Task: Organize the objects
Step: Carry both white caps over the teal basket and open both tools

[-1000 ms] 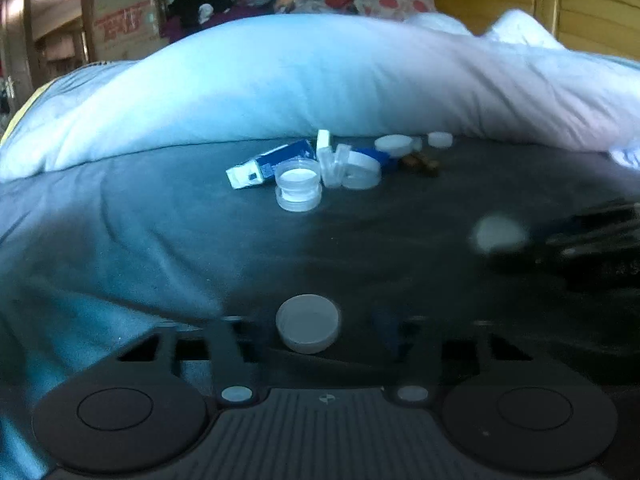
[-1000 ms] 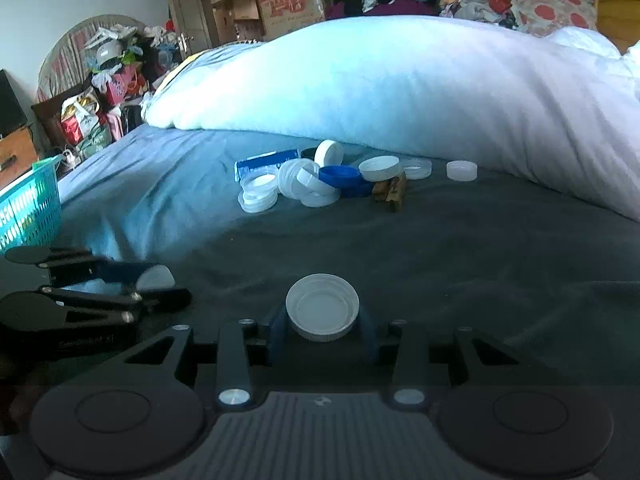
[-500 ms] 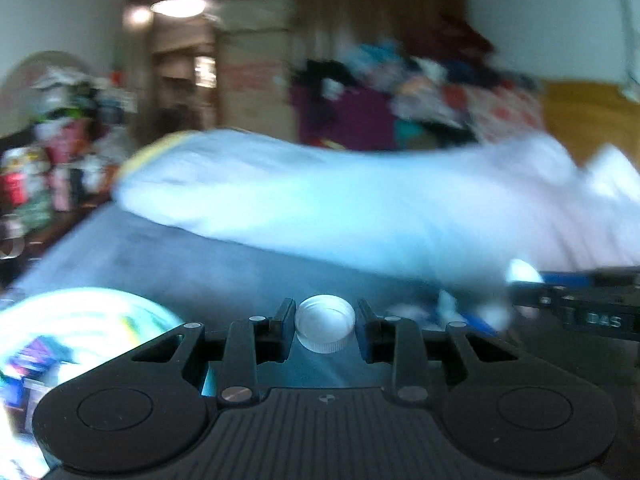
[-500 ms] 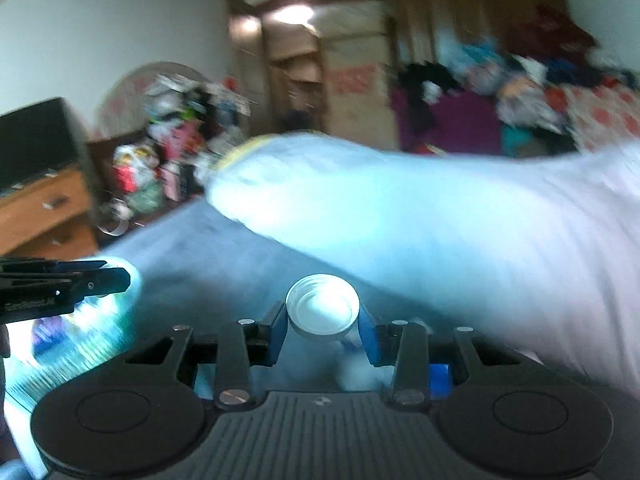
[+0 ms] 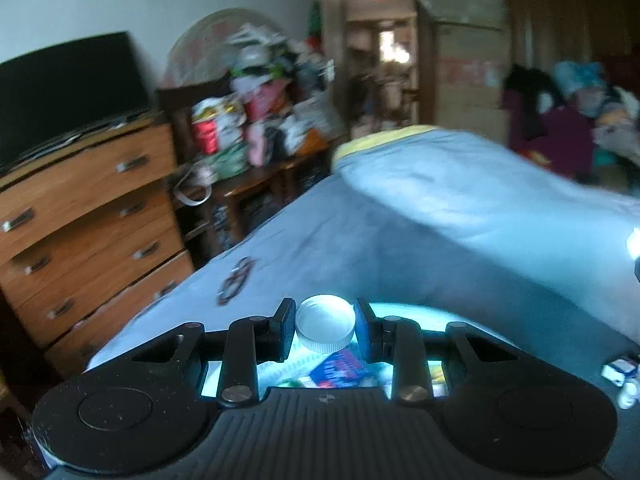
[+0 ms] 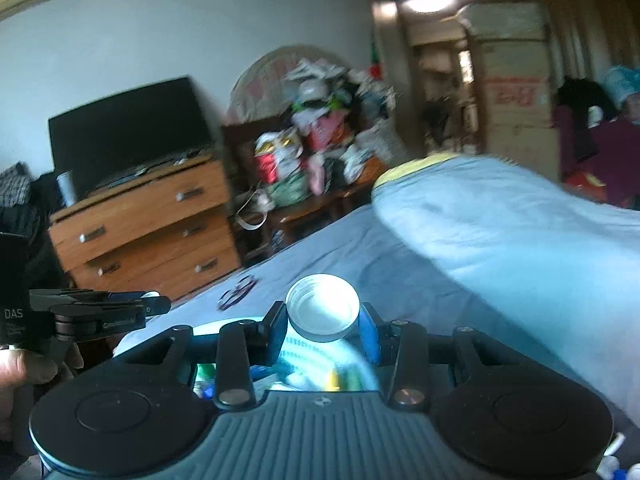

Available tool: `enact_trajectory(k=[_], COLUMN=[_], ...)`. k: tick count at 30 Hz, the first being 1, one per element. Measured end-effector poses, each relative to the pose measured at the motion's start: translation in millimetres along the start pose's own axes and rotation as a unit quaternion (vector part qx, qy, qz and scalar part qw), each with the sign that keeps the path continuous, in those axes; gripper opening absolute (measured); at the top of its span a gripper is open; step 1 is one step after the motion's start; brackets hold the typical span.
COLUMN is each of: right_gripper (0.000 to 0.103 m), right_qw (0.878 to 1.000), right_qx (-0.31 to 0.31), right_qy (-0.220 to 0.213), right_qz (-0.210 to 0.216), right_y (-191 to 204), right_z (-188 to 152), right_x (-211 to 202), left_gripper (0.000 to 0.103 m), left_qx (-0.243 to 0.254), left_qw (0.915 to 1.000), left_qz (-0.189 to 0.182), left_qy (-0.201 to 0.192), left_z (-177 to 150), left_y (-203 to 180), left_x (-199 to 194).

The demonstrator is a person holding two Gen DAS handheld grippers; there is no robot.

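Left wrist view: the left gripper [image 5: 325, 330] is clamped on a white cap [image 5: 325, 328], closed top facing up, held at lower centre of the frame between the two black fingers [image 5: 283, 330]. Directly below the cap and fingers a brightly lit container [image 5: 404, 312] shows, with a blue printed packet [image 5: 340, 366] and other small items inside; blur hides its shape. Behind it the bed [image 5: 320, 248] with a grey-blue sheet runs toward the upper right, where a pale blue duvet [image 5: 480, 200] is heaped. A dark ring-shaped item [image 5: 236, 280] lies on the sheet at centre left. At the left of the frame stands a wooden dresser [image 5: 88, 220] with a dark television [image 5: 68, 92] on top, and a pile of clutter [image 5: 260, 120] sits in the upper centre.

Right wrist view: the right gripper [image 6: 323, 326] is closed on a second white cap [image 6: 323, 312], its hollow side facing up, at lower centre between a black finger and a blue-padded one [image 6: 370, 334]. Under it the same bright container [image 6: 320, 360] shows, its contents smeared by blur. At the left edge the left gripper [image 6: 156, 304] reaches in, a person's hand [image 6: 24, 364] below it; whether it is closed cannot be told from here. The dresser [image 6: 148, 232], television [image 6: 128, 132] and duvet [image 6: 520, 232] fill the background.
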State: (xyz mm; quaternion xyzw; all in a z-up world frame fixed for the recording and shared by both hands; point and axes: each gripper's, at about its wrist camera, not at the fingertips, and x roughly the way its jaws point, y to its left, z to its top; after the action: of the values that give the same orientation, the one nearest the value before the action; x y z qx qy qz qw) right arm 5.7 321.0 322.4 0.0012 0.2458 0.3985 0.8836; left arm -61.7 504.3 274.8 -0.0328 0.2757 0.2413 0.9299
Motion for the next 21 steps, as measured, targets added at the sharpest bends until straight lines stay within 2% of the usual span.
enact_trajectory(k=[5, 9, 14, 21], right_gripper=[0.041, 0.041, 0.041, 0.041], right_qw=[0.999, 0.998, 0.997, 0.997], right_qx=[-0.004, -0.02, -0.03, -0.032], right_qy=[0.042, 0.06, 0.064, 0.068], right_qz=[0.021, 0.023, 0.023, 0.022], right_y=[46, 76, 92, 88], right_z=[12, 14, 12, 5], right_x=[37, 53, 56, 51], left_gripper=[0.032, 0.032, 0.032, 0.032], left_qx=[-0.018, -0.028, -0.034, -0.036], left_qw=[0.9996, 0.9989, 0.9985, 0.9984], left_qz=[-0.001, -0.012, -0.02, -0.024], left_qy=[0.022, 0.035, 0.038, 0.038], left_z=[-7, -11, -16, -19], left_y=[36, 46, 51, 50], left_x=[-1, 6, 18, 21])
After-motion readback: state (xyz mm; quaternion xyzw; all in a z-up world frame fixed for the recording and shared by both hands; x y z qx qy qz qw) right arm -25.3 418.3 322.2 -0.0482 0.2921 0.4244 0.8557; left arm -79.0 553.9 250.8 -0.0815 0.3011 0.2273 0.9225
